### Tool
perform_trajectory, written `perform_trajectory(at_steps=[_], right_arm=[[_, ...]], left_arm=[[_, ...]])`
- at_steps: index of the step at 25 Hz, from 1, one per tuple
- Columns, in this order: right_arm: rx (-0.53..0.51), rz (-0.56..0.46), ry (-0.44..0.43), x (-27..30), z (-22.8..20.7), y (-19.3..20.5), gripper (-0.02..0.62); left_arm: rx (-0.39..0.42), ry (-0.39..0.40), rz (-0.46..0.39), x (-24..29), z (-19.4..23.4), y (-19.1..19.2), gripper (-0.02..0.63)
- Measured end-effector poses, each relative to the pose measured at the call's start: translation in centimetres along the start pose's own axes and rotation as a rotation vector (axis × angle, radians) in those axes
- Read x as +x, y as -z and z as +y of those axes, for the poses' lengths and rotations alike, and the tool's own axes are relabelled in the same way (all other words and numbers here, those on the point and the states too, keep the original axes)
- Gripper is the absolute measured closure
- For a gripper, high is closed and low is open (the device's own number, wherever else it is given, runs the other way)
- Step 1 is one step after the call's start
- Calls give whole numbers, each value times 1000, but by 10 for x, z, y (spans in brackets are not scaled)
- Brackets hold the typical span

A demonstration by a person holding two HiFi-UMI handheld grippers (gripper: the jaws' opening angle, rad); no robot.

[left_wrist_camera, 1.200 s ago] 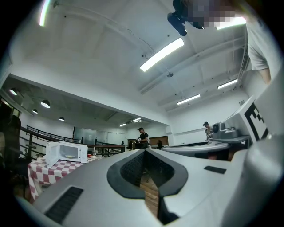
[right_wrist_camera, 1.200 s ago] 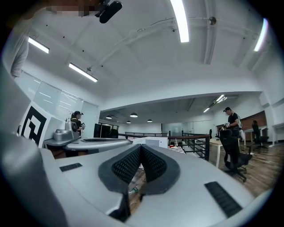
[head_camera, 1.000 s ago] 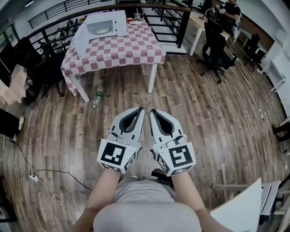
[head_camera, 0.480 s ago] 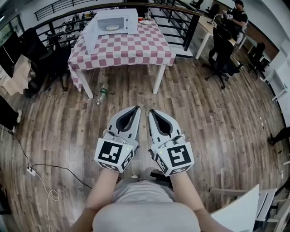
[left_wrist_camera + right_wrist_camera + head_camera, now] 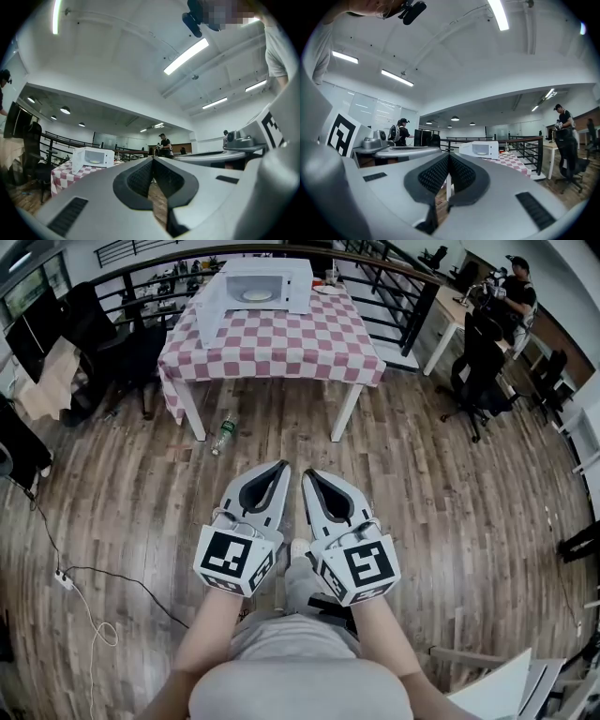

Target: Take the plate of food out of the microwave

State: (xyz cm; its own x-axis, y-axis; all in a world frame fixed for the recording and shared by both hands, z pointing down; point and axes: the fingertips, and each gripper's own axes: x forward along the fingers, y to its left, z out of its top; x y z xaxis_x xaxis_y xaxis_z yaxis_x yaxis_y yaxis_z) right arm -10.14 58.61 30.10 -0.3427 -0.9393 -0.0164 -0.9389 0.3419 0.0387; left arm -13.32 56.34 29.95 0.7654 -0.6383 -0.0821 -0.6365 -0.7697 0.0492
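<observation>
While the microwave [image 5: 272,284] stands open, a bottle [image 5: 223,434] lies beside the table [image 5: 281,341].

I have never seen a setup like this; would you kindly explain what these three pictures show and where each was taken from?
There is no robot here: a person holds a two-jaw gripper in each hand. The head view comes from a camera on the person's head, looking down over the left gripper and the right gripper; the cubes with square markers belong to them. The other two pictures come from a camera riding on each gripper, looking along its jaws. Both pairs of jaws are closed with nothing between them, so nothing is held. Ahead, across the wooden floor, stands a table with a red-and-white checked cloth. On it sits a white microwave with its door open and a plate inside. A bottle lies on the floor by a table leg.
</observation>
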Motion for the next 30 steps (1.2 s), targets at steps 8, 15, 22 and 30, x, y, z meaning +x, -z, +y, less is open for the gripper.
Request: perform_trajectory(at_steps=[8, 15, 22, 30], right_arm=[[-4, -8, -47, 45, -24, 3, 571], [-14, 3, -61, 90, -61, 3, 571], [-29, 15, -104, 140, -98, 8, 571], [-26, 19, -143, 189, -138, 10, 571]], left_arm=[[19, -18, 15, 39, 28, 4, 603], [18, -37, 22, 86, 58, 4, 603], [24, -67, 30, 141, 89, 8, 603], [21, -115, 33, 194, 123, 11, 603]])
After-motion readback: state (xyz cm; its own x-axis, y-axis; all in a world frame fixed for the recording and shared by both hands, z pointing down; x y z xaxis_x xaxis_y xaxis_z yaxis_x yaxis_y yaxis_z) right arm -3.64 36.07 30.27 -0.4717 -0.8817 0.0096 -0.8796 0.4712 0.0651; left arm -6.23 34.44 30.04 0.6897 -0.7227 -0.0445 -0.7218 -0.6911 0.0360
